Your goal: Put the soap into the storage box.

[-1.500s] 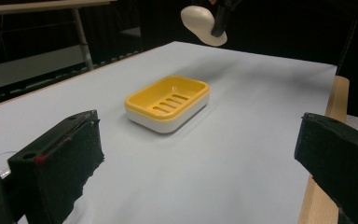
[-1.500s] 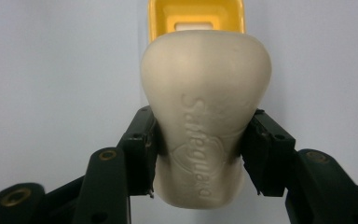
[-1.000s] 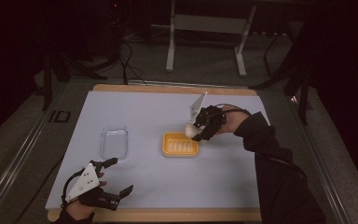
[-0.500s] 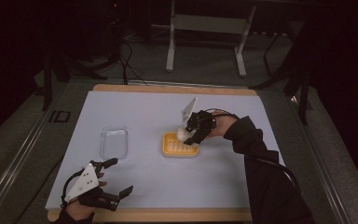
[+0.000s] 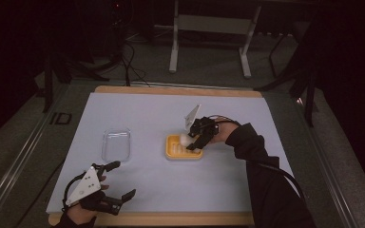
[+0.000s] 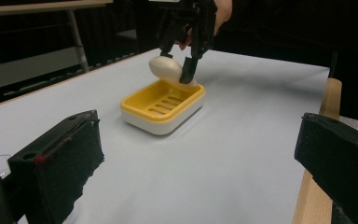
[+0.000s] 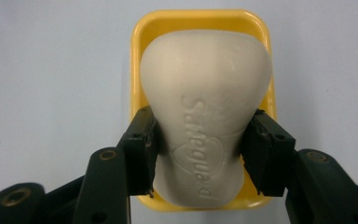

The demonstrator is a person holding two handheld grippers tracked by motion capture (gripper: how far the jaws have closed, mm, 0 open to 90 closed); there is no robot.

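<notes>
A cream bar of soap [image 7: 205, 112] is clamped between the jaws of my right gripper [image 7: 200, 154], held just above a yellow soap dish [image 7: 200, 21]. In the high view the right gripper [image 5: 194, 140] hovers over the dish [image 5: 176, 151] near the table's middle, with the soap [image 5: 185, 138] at its tip. From the left gripper view the soap [image 6: 165, 67] hangs tilted over the dish's [image 6: 161, 105] far end. My left gripper [image 5: 116, 183] rests open near the front left edge, nothing between its jaws.
A clear plastic lid or tray [image 5: 116, 145] lies left of the dish on the pale blue table cover [image 5: 142, 114]. A wooden edge [image 5: 171, 219] runs along the table's front. A cable [image 5: 278, 173] trails from the right gripper along the sleeve.
My right gripper has carried the soap leftward and down, from beside the dish's far right corner to directly over the dish. The left gripper has stayed put.
</notes>
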